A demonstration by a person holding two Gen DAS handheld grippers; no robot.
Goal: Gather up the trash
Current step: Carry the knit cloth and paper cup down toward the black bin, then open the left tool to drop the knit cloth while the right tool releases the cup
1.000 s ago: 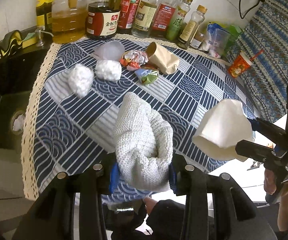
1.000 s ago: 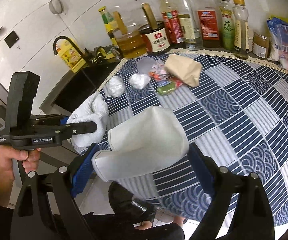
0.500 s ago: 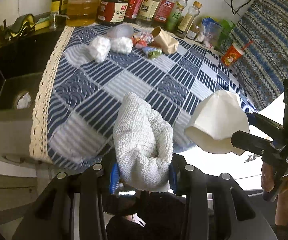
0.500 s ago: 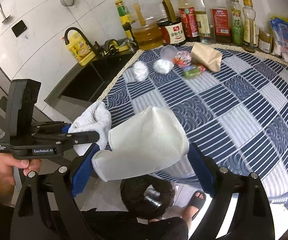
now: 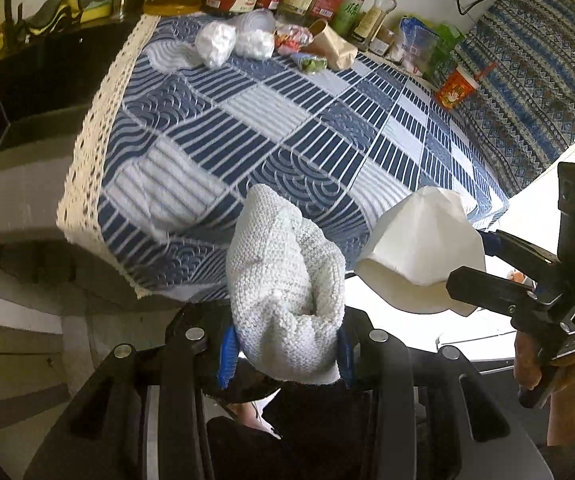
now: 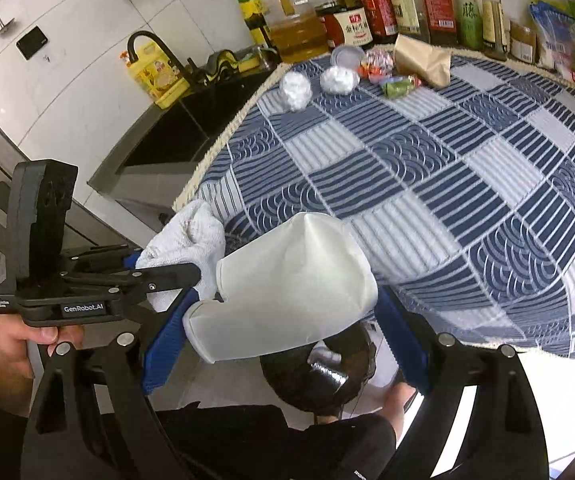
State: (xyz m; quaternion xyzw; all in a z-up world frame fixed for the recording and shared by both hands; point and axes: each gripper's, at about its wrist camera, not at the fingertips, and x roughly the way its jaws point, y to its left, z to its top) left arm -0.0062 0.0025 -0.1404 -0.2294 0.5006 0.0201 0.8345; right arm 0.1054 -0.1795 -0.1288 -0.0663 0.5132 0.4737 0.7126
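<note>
Black bin (image 6: 319,376) below table edge half hidden behind white cup (image 6: 287,292); bottle tops cut off.

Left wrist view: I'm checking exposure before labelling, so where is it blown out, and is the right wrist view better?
Left wrist view: the floor beyond the tablecloth is washed out white, the sink side dark. Right wrist view: evenly lit, though the fisheye bends the tablecloth edge.

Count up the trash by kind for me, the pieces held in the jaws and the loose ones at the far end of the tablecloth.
White knitted cloth bundle, held: 1
White paper cup, held: 1
Crumpled white paper balls: 2
Brown paper bag: 1
Colourful wrappers: 2
Clear plastic lid: 1
Total: 8
</note>
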